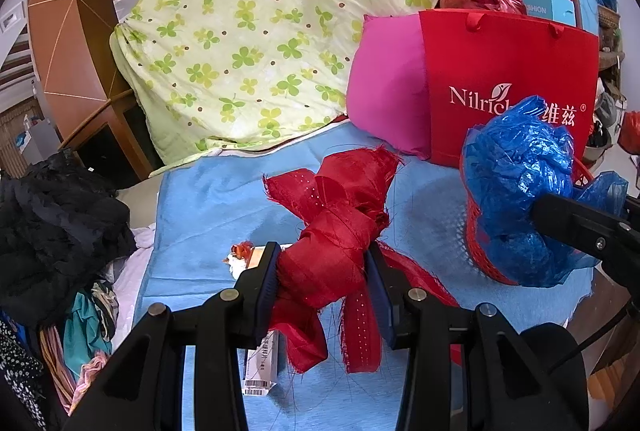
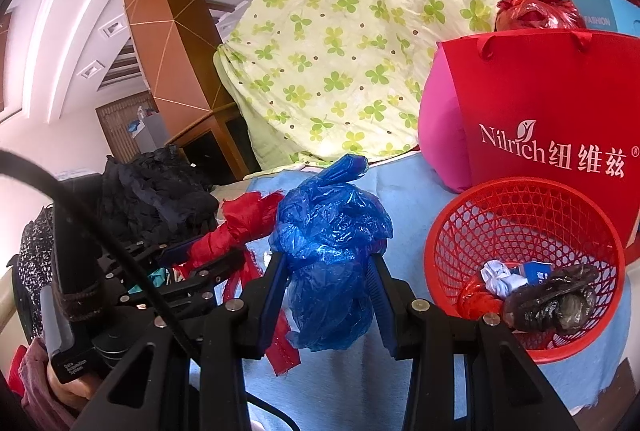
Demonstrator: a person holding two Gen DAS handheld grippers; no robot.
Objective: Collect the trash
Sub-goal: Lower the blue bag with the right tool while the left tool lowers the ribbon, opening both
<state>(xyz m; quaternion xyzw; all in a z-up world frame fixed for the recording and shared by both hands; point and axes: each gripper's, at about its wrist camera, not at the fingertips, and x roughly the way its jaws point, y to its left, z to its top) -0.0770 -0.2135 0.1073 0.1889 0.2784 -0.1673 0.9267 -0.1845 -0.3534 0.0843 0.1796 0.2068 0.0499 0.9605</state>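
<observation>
We hold two tools, each clamped on one piece of trash. Our left tool (image 1: 322,271) has its jaws narrowed on a knotted strip of frayed red woven fabric (image 1: 340,215), shiny and dotted with tiny white specks, its loose ends hanging below the pads over the light blue cloth (image 1: 200,199) that covers the table. Our right tool (image 2: 330,289) grips one crumpled ball of translucent blue plastic film (image 2: 330,231), glossy and wrinkled, held above the same cloth just left of the round red plastic lattice basket (image 2: 524,227). Inside that one basket we count four pieces: a white wad, a blue-and-white wrapper, a red plastic scrap and a dark plastic bundle. Behind it stands one red paper gift bag (image 2: 552,103) with white lettering, a pink cushion (image 2: 440,127) beside it, and a clover-print quilt (image 2: 360,43).
</observation>
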